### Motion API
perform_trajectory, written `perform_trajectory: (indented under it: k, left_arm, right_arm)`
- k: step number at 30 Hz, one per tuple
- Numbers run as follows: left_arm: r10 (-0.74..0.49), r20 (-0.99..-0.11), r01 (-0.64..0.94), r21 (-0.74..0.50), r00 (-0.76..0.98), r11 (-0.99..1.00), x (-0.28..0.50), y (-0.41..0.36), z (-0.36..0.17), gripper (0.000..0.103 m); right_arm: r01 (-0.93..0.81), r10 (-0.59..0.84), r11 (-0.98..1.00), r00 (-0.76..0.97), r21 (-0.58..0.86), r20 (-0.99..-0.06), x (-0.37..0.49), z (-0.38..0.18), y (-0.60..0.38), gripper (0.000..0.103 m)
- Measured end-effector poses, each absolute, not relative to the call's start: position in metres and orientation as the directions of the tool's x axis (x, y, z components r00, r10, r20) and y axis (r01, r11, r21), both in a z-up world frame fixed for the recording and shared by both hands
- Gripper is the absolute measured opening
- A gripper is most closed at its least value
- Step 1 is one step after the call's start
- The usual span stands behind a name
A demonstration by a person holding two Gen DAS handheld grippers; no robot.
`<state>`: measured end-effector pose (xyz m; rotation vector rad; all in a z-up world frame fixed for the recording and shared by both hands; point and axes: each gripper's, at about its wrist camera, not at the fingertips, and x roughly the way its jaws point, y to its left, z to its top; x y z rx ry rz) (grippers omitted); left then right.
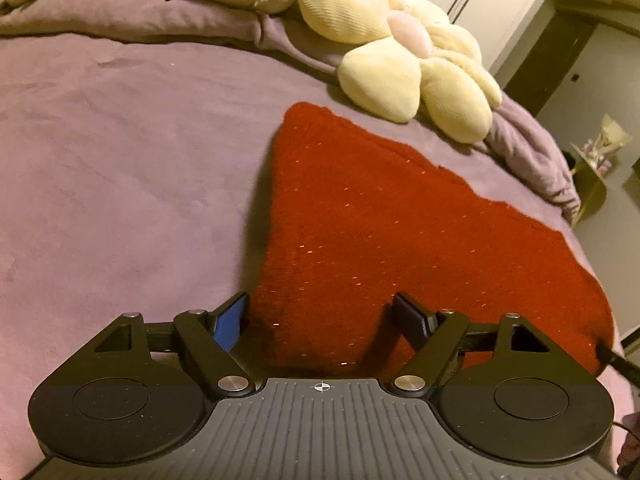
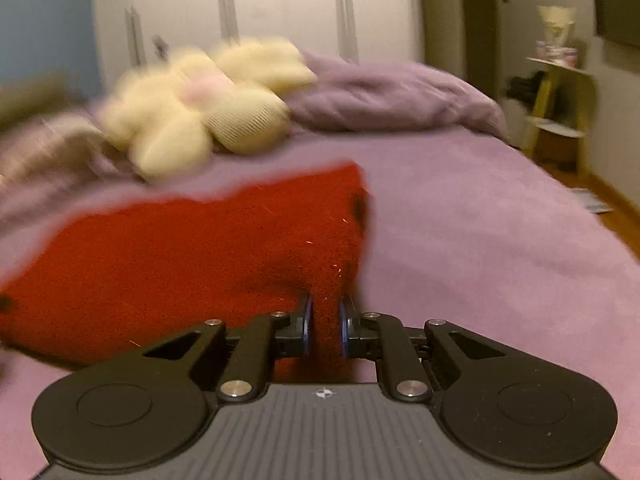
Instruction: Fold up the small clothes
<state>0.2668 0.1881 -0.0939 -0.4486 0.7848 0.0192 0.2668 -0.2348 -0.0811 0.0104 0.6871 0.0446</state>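
My right gripper (image 2: 325, 326) is pinched nearly shut on a bunched near corner of the red knitted garment with pale flecks (image 2: 192, 248), which rises in a soft peak straight out of the pads. My left gripper (image 1: 318, 322) stands wide, its jaws straddling the opposite near edge of the same cloth (image 1: 380, 232) without pressing it. Beyond both tools the knit lies flat on the mauve bedspread (image 1: 120, 152). It looks light, limp and stretchy, not slippery, so I judge edges and corners the best hold.
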Motion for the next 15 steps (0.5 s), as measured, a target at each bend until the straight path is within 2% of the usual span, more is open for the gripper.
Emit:
perform_trajectory:
  k: [1, 4, 6, 8, 11, 13, 15]
  left_arm:
    - [-0.15, -0.688, -0.183, -0.386, 0.71, 0.904, 0.267, 0.189, -0.094, 0.082]
    - [-0.161, -0.688, -0.178, -0.394, 0.708, 0.902, 0.265, 0.191, -0.092, 0.083]
    - [-0.173, -0.688, -0.164, -0.395, 0.705, 0.904, 0.265, 0.191, -0.091, 0.083]
    - [-0.185, -0.687, -0.154, -0.401, 0.703, 0.903, 0.265, 0.191, -0.091, 0.084]
    - [-0.202, -0.688, -0.148, -0.414, 0.697, 0.898, 0.266, 0.189, -0.093, 0.084]
    - [-0.21, -0.69, -0.153, -0.425, 0.693, 0.892, 0.268, 0.188, -0.096, 0.085]
    - [-0.212, -0.691, -0.165, -0.436, 0.692, 0.885, 0.269, 0.188, -0.097, 0.086]
  right_arm:
    - [-0.027, 0.027, 1.0, 0.755, 0.01, -0.655, 0.27, -0.089, -0.234, 0.012]
    - [-0.024, 0.034, 0.999, 0.768, 0.024, -0.639, 0.265, -0.086, -0.234, 0.012]
    - [-0.053, 0.113, 0.992, 0.774, 0.115, -0.622, 0.263, -0.08, -0.241, 0.016]
    - [-0.053, 0.148, 0.984, 0.774, 0.17, -0.615, 0.265, -0.079, -0.25, 0.033]
    - [-0.036, 0.179, 0.969, 0.781, 0.242, -0.598, 0.27, -0.08, -0.268, 0.049]
    - [-0.047, 0.213, 0.96, 0.764, 0.277, -0.609, 0.278, -0.086, -0.274, 0.051]
    - [-0.079, 0.246, 0.956, 0.735, 0.281, -0.632, 0.283, -0.089, -0.271, 0.044]
